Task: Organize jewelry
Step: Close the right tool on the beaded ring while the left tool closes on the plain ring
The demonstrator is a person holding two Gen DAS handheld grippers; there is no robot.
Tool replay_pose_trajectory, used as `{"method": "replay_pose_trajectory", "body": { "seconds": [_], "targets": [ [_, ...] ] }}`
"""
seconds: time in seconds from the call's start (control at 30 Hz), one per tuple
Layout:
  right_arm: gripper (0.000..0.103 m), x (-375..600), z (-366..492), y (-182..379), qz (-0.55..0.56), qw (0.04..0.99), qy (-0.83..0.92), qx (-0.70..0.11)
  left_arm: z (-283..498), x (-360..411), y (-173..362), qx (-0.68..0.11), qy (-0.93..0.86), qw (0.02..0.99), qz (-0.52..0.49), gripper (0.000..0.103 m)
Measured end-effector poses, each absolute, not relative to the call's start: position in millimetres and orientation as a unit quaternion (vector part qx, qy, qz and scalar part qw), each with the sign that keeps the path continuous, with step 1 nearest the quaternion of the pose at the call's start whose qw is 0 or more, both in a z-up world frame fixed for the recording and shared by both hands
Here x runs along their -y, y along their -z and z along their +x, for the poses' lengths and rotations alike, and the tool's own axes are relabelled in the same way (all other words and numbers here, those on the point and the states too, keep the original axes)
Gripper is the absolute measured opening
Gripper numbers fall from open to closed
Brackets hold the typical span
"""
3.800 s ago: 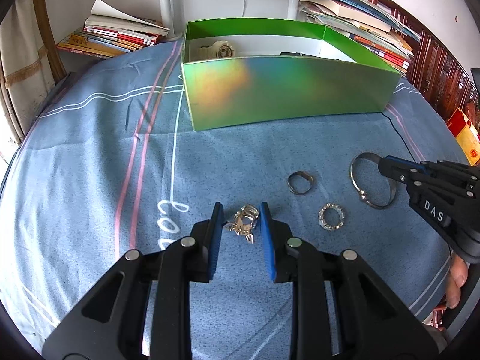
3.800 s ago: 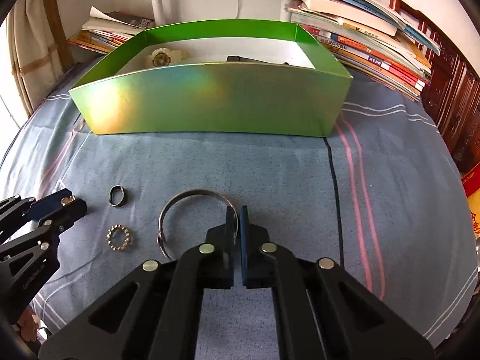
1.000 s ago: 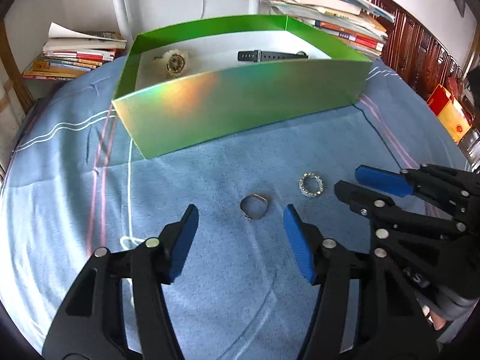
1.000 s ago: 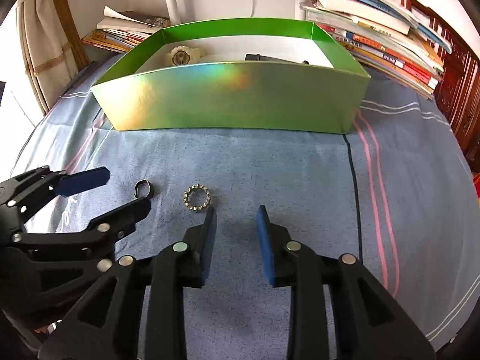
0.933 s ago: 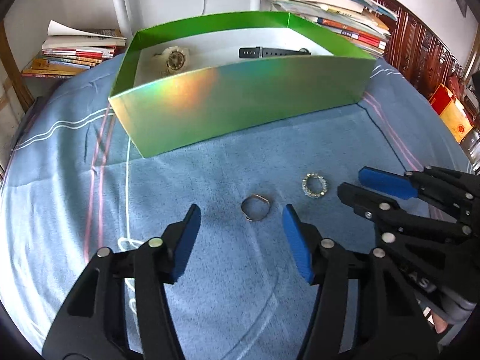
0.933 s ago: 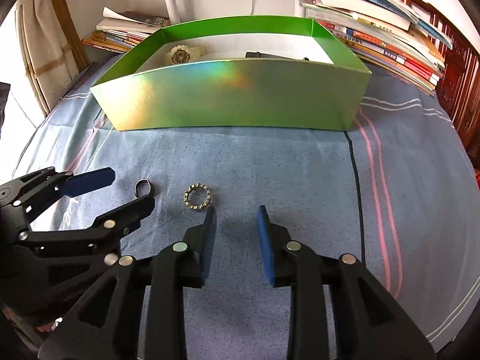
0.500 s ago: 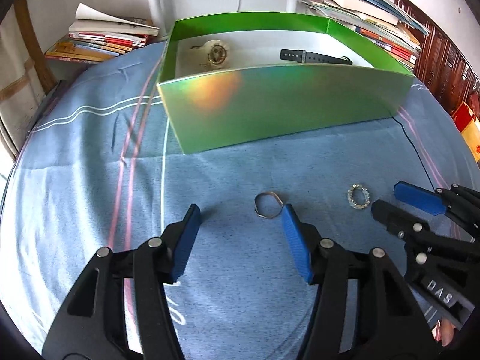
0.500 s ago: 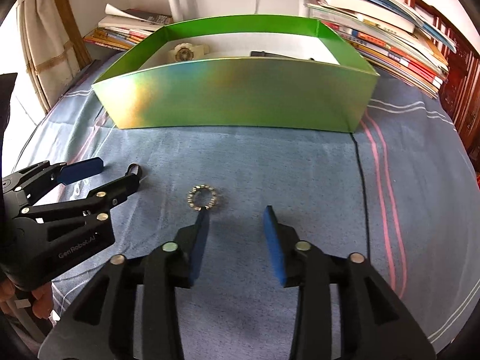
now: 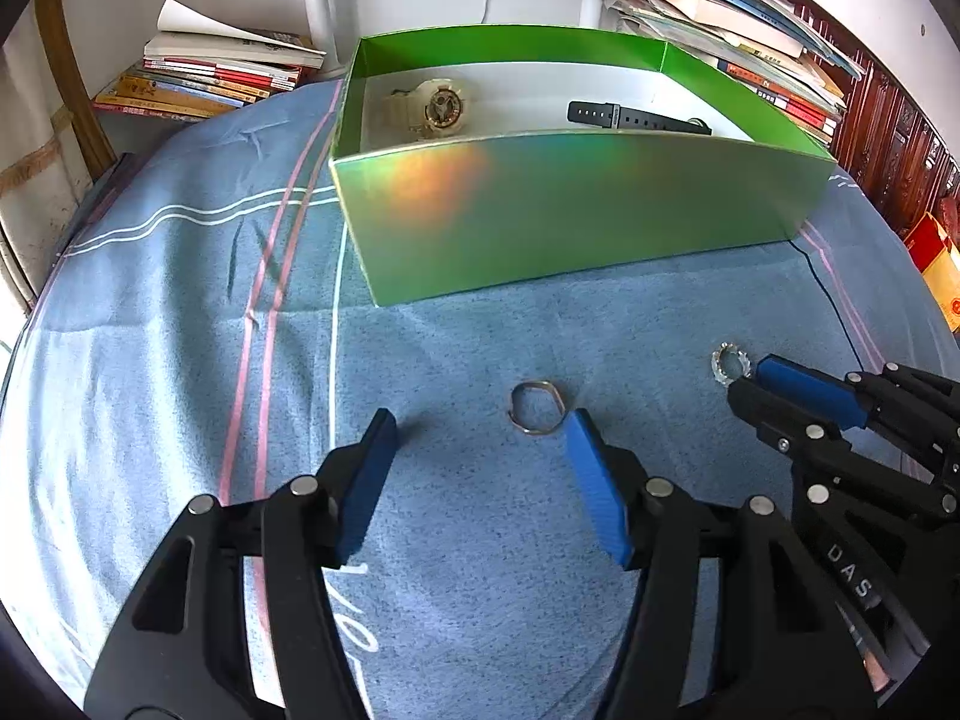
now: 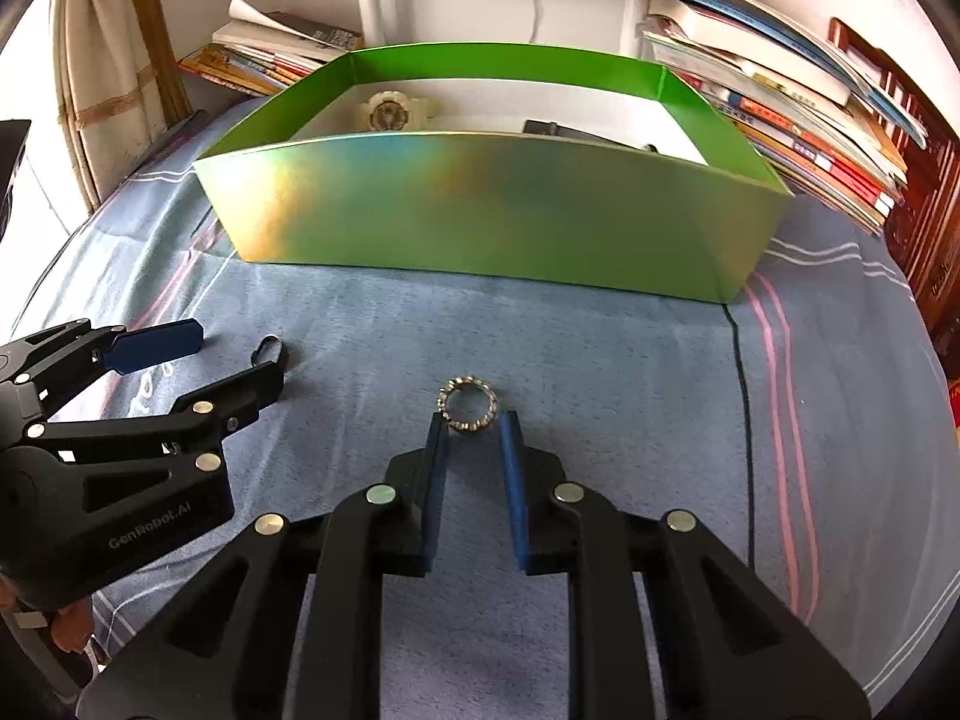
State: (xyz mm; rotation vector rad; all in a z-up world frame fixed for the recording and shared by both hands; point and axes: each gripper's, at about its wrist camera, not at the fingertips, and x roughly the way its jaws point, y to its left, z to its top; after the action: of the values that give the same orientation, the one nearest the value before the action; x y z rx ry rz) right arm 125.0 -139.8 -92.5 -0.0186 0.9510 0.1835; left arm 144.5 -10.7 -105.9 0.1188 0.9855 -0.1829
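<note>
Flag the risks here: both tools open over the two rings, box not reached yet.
1. The beaded ring lies flat on the soft blue cloth just ahead of the right tool; closing may pinch fabric or skid the ring away.
2. The plain ring sits off-centre, near the left tool's right finger, so it may get nudged, not gripped.
3. The tools are close together and could collide on the way to the green box.

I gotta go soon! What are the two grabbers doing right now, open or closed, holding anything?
Left gripper: open wide, empty, the plain ring by its right finger.
Right gripper: open, empty, the beaded ring at its fingertips.
</note>
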Motion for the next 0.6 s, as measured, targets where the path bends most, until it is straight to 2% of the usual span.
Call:
{"method": "replay_pose_trajectory", "body": {
  "seconds": [0.1,0.23,0.3,0.4,0.6],
  "targets": [
    [0.029,139,127,92,-0.007,0.885,-0.09,-0.456,146,16,106,-0.469,0.09,0.876,0.059,0.061],
    [0.029,134,130,92,-0.013,0.888,-0.093,-0.451,149,23,107,-0.463,0.094,0.879,0.062,0.06],
    [0.029,132,132,93,-0.018,0.889,-0.094,-0.447,149,25,107,-0.459,0.098,0.881,0.063,0.05],
    [0.021,131,133,93,-0.021,0.891,-0.095,-0.444,149,27,106,-0.455,0.102,0.882,0.065,0.038],
    [0.021,137,132,91,-0.011,0.891,-0.09,-0.446,150,20,105,-0.457,0.097,0.883,0.054,0.021]
  ]
}}
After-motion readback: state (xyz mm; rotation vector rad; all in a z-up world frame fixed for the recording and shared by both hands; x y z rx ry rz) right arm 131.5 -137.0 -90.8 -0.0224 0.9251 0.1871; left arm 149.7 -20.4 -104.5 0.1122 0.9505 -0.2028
